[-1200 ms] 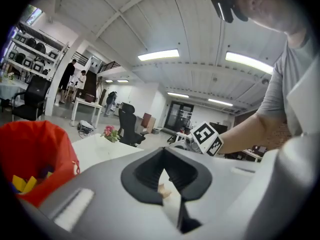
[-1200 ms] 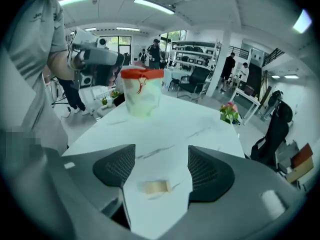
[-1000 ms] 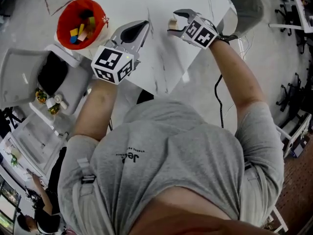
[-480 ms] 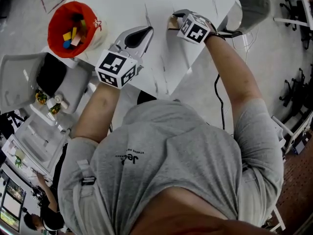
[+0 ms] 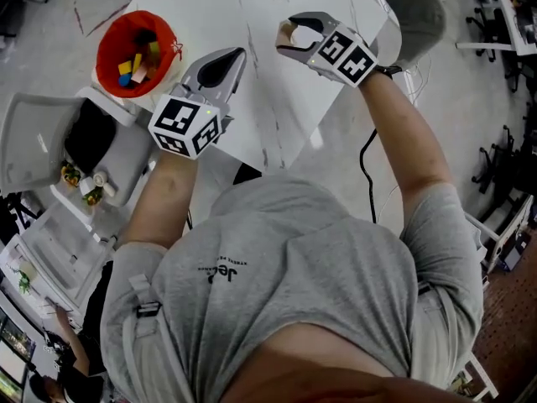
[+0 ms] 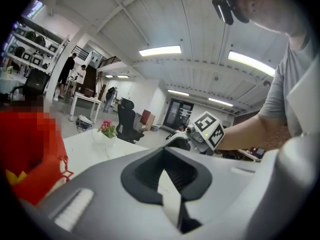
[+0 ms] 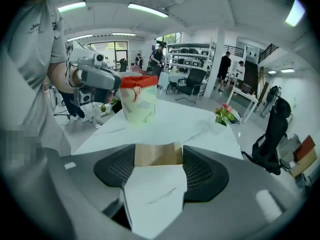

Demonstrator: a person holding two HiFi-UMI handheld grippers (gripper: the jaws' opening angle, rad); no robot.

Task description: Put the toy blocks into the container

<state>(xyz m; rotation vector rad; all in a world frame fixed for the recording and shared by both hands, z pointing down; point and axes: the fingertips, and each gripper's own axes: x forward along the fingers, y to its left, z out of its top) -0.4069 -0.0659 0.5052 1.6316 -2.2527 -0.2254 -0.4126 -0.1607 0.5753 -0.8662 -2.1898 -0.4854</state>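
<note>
Lifting a tan block (image 7: 158, 154) off the desk (image 5: 277, 99) for transfer to the container (image 5: 109, 72)

The red container stands at the desk's left corner with several coloured blocks (image 5: 134, 61) already inside. The left gripper (image 5: 237, 57) hovers between the container and the right gripper (image 5: 285, 40), fingers clenched on nothing, roughly where it was. The right gripper, down at the desk surface a moment ago, is now raised clear of it, fingers grasping the tan block by two opposite sides. The pick-up is judged complete. The remaining step is to carry the block leftward past the left gripper and release it above the container's opening.
</note>
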